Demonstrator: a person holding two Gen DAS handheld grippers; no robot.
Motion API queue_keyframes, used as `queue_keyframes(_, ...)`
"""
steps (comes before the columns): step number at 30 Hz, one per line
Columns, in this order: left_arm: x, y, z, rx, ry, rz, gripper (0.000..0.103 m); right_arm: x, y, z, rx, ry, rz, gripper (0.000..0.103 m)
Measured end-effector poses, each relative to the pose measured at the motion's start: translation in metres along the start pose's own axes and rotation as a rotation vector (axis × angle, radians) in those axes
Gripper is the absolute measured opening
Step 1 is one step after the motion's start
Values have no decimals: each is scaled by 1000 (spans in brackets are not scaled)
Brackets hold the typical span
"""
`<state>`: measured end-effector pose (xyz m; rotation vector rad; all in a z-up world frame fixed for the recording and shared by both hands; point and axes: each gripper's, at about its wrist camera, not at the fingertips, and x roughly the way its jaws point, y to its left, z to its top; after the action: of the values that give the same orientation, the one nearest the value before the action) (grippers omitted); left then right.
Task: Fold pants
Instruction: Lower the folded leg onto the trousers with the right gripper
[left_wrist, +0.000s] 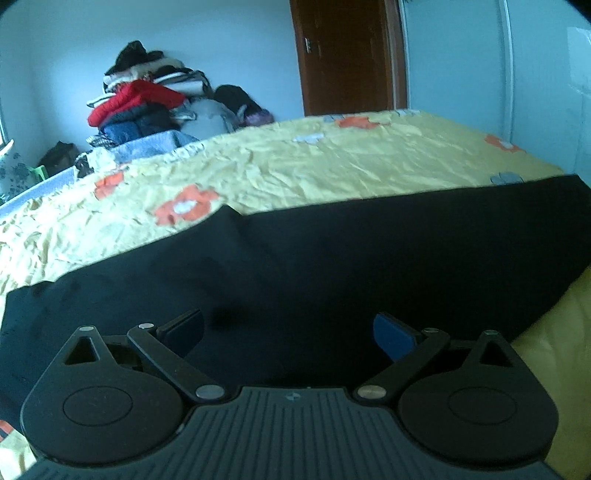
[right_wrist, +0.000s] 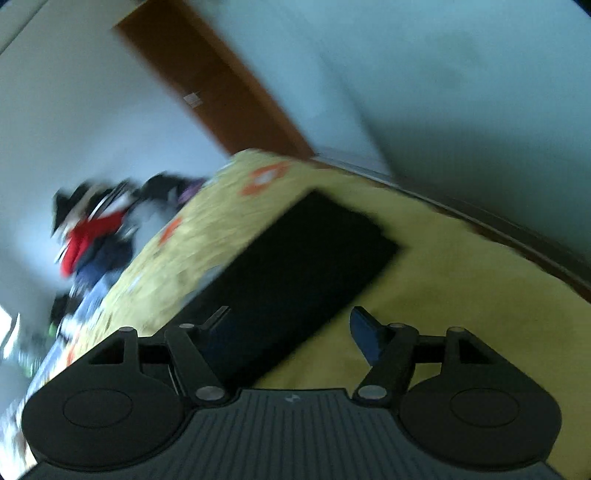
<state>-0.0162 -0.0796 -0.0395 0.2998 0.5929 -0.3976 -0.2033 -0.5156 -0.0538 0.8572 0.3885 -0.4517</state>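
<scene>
1. A bedroom with pale walls; a bed (left_wrist: 332, 166) under a yellow sheet with orange and grey flowers fills the middle of the left wrist view.
2. Left gripper (left_wrist: 288, 332), lower centre of its view: fingers wide apart, nothing between the pads. The right pad (left_wrist: 391, 336) shows blue; the left one is dark.
3. Both left fingertips hang over the pants (left_wrist: 332, 266); whether they touch the cloth cannot be told.
4. The pants are black and lie flat on the sheet, a wide band running from the lower left to the right edge of the left wrist view.
5. Right gripper (right_wrist: 288, 325), lower centre of its view: fingers apart, empty. The picture is blurred and tilted.
6. In the right wrist view the pants (right_wrist: 295, 266) run as a dark strip from the left finger up to the frame's centre, ending in a squared edge. The right finger sits over bare sheet.
7. Farther out, a pile of clothes (left_wrist: 147, 99), red on top of blue, stands at the upper left of the left wrist view, against the wall.
8. A brown door (left_wrist: 343, 55) stands at the upper centre behind the bed.
</scene>
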Motion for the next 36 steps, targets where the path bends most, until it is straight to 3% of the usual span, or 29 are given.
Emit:
queue_keyframes(3,0,-1,-4,3,4,0,99,3,-13,-2,70,-10,29,70)
queue_keyframes(16,-2,-3,-3,-24,8,7,100,49,-20,16,138,-119,102,69)
queue_keyframes(21,-3,-4,-2,-12,1,16,100,62,-21,10,229,-45,236,55)
queue_keyframes(28,-2,-5,-2,-24,6,11,100,73,-14,13,212,-39,249,56)
queue_keyframes(30,-3,-5,-2,-23,6,8,100,75,-16,16,211,-77,232,55)
queue_keyframes(33,-4,-5,-1,-20,2,8,100,78,-15,17,211,-80,212,38)
queue_keyframes(34,-5,-5,-1,-21,1,11,100,80,-14,16,199,-59,207,16)
queue_keyframes(35,-5,-4,-1,-23,0,13,100,81,-14,14,194,-43,206,7)
queue_keyframes(36,-4,-4,-1,-26,2,12,100,81,-15,12,192,-39,204,7)
